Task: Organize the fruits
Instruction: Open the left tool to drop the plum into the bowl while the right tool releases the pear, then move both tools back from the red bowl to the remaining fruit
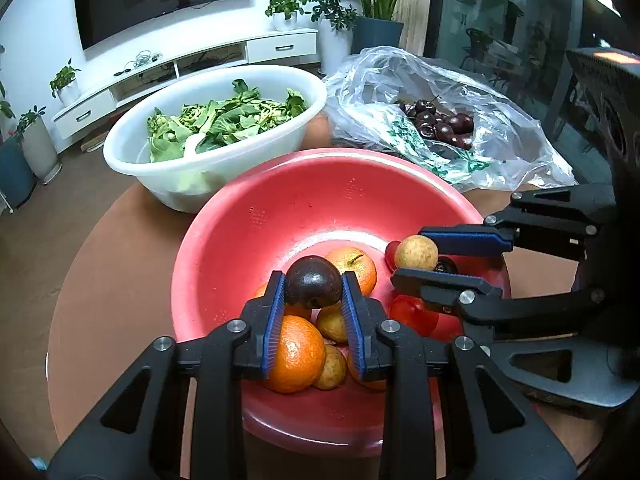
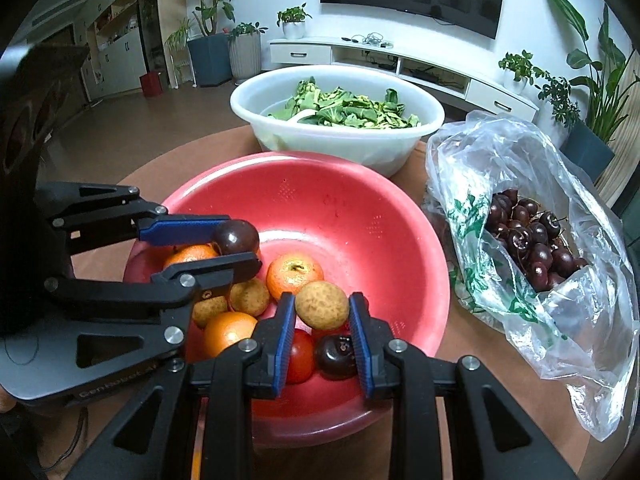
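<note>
A red bowl (image 1: 320, 156) (image 2: 304, 158) on the round table holds oranges (image 1: 296, 354) (image 2: 294, 274), tan longan-like fruits (image 2: 250, 296), red tomatoes (image 1: 408, 312) (image 2: 300, 354) and a dark cherry (image 2: 336, 356). Over the bowl, my left gripper (image 1: 313, 280) (image 2: 240, 240) is shut on a dark purple round fruit (image 1: 313, 288) (image 2: 236, 237). To its right, my right gripper (image 2: 322, 298) (image 1: 408, 256) is shut on a tan round fruit (image 2: 322, 305) (image 1: 416, 253), also above the bowl. Both fruits sit between the blue pads near the fingertips.
Behind the red bowl stands a white basin (image 1: 120, 160) (image 2: 340, 136) of leafy greens. A clear plastic bag (image 1: 500, 152) (image 2: 560, 300) with dark cherries (image 1: 440, 124) (image 2: 528, 240) lies to the right. Beyond the brown table (image 1: 100, 280) are a TV cabinet and potted plants.
</note>
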### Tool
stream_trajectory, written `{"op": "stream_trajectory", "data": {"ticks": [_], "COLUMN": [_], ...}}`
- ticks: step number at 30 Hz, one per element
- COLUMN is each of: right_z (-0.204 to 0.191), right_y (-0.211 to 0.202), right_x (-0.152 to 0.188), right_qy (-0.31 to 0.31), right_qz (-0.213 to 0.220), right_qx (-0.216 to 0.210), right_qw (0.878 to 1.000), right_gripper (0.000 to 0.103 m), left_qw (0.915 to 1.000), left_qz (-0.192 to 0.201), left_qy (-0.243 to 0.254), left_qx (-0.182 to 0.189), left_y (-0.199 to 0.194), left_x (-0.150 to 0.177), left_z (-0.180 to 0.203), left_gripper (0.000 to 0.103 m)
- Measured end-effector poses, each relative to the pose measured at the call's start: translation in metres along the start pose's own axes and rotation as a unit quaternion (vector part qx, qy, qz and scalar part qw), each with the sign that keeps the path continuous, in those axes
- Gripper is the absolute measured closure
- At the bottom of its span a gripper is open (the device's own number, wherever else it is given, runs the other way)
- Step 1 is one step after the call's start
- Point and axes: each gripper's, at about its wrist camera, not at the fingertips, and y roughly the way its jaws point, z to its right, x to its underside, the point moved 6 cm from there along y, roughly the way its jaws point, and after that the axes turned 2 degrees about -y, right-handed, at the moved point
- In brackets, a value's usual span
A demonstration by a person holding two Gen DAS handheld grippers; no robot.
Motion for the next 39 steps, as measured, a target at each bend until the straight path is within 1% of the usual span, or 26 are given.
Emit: {"op": "stream_trajectory", "data": {"ticks": [7,10,11,12,13,14,15,17,22,24,25,26,27,28,30,32,33,36,39], "right_z": [-0.002,-0.002,-0.002,-0.001,0.000,0.001,0.001,0.001,-0.002,-0.001,0.000,0.001,0.002,0.003,0.005,0.005,0.004,-0.002,-0.009], "right_y": [0.003,0.005,0.005,0.004,0.005,0.004,0.003,-0.001,-0.013,-0.021,-0.027,-0.034,-0.039,-0.047,-0.063,-0.073,-0.080,-0.088,-0.088], "right_x": [0.002,0.003,0.003,0.004,0.004,0.004,0.005,0.004,0.004,0.006,0.008,0.010,0.013,0.015,0.027,0.038,0.049,0.076,0.106], "right_qy": [-0.004,-0.004,-0.004,-0.003,-0.002,0.000,0.002,0.002,0.004,0.011,0.017,0.024,0.031,0.041,0.058,0.068,0.074,0.082,0.087], "right_qz": [-0.006,-0.009,-0.009,-0.009,-0.009,-0.009,-0.008,0.000,0.011,0.018,0.024,0.030,0.035,0.042,0.056,0.062,0.064,0.060,0.044], "right_qx": [0.004,0.005,0.006,0.009,0.011,0.012,0.013,0.012,0.013,0.012,0.011,0.008,0.005,0.000,-0.011,-0.018,-0.024,-0.031,-0.039], "right_qw": [1.000,1.000,1.000,1.000,1.000,1.000,1.000,1.000,1.000,1.000,1.000,0.999,0.999,0.998,0.997,0.996,0.995,0.994,0.994], "right_gripper": [0.073,0.073,0.073,0.073,0.072,0.067,0.056,0.050,0.048,0.046,0.046,0.043,0.040,0.039,0.034,0.033,0.033,0.033,0.033], "left_qw": [0.9999,0.9998,0.9998,0.9996,0.9993,0.9991,0.9989,0.9987,0.9979,0.9971,0.9965,0.9957,0.9949,0.9939,0.9933,0.9927,0.9924,0.9900,0.9891], "left_qz": [0.004,0.008,0.009,0.011,0.015,0.018,0.022,0.030,0.053,0.063,0.069,0.076,0.082,0.090,0.093,0.092,0.091,0.088,0.077], "left_qy": [-0.009,-0.014,-0.016,-0.019,-0.027,-0.033,-0.040,-0.039,-0.036,-0.041,-0.047,-0.053,-0.058,-0.063,-0.068,-0.077,-0.083,-0.110,-0.126], "left_qx": [-0.002,-0.007,-0.011,-0.017,-0.021,-0.019,-0.014,-0.013,-0.007,-0.007,-0.007,-0.008,-0.009,-0.012,-0.012,-0.011,-0.009,-0.007,-0.009], "left_y": [-0.003,-0.006,-0.007,-0.009,-0.011,-0.013,-0.015,-0.021,-0.048,-0.061,-0.069,-0.078,-0.086,-0.095,-0.107,-0.116,-0.120,-0.131,-0.136], "left_x": [0.001,0.001,0.001,0.001,0.001,0.000,0.000,-0.002,-0.003,0.000,0.002,0.006,0.010,0.016,0.030,0.044,0.053,0.084,0.112], "left_z": [-0.002,-0.003,-0.004,-0.007,-0.012,-0.014,-0.017,-0.017,-0.009,-0.009,-0.010,-0.011,-0.012,-0.012,-0.009,-0.006,-0.005,0.000,0.009], "left_gripper": [0.076,0.072,0.066,0.056,0.050,0.036,0.024,0.024,0.024,0.023,0.020,0.013,0.009,0.008,0.005,0.004,0.004,0.001,0.001]}}
